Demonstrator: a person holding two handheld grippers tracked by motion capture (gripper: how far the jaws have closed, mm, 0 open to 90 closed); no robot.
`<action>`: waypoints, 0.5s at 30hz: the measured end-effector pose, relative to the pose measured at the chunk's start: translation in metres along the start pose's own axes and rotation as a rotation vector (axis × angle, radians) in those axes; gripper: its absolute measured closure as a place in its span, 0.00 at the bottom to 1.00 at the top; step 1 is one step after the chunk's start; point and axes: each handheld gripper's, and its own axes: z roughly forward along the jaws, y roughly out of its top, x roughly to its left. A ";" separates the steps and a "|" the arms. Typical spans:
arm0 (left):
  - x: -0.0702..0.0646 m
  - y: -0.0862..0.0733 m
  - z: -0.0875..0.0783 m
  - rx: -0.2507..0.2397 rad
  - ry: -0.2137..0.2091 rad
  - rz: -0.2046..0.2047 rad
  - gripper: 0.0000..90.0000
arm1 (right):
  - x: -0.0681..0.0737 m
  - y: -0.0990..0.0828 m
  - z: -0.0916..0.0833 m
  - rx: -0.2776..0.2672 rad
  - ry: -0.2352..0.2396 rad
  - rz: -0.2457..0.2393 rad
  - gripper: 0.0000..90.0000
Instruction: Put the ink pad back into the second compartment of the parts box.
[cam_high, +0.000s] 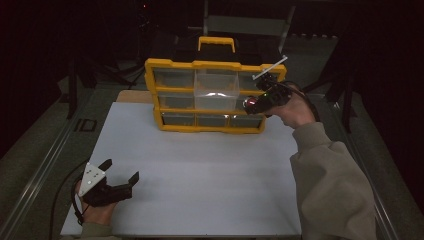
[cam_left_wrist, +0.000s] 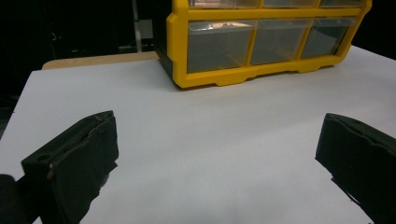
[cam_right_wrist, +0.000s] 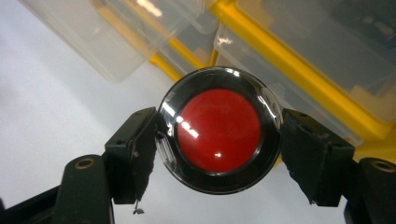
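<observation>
A yellow organizer (cam_high: 212, 95) with several clear drawers stands at the back of the white table (cam_high: 200, 175); its middle top drawer (cam_high: 216, 85) is pulled out. My right gripper (cam_high: 252, 102) hovers in front of the organizer's right side, shut on a round red button with a black rim and clear cap (cam_right_wrist: 219, 129); both pads press its sides. The organizer (cam_right_wrist: 299, 74) fills the background there. My left gripper (cam_high: 120, 172) rests at the table's front left, open and with nothing between its jaws. From there the organizer (cam_left_wrist: 261, 42) stands ahead.
A wooden board (cam_high: 134, 96) pokes out behind the table's back left corner. Dark metal rails and stands surround the table. A wide bare stretch of white surface lies between the left gripper and the organizer.
</observation>
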 end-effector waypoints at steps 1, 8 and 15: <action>0.000 0.000 0.000 0.001 0.000 0.001 0.00 | 0.000 0.001 -0.001 -0.005 0.001 -0.001 0.33; 0.000 0.000 0.000 0.000 0.001 0.002 0.00 | -0.001 0.007 -0.008 -0.018 -0.003 -0.006 0.33; 0.000 0.000 0.000 -0.001 0.002 -0.001 0.00 | 0.000 0.012 -0.013 -0.023 -0.006 -0.023 0.33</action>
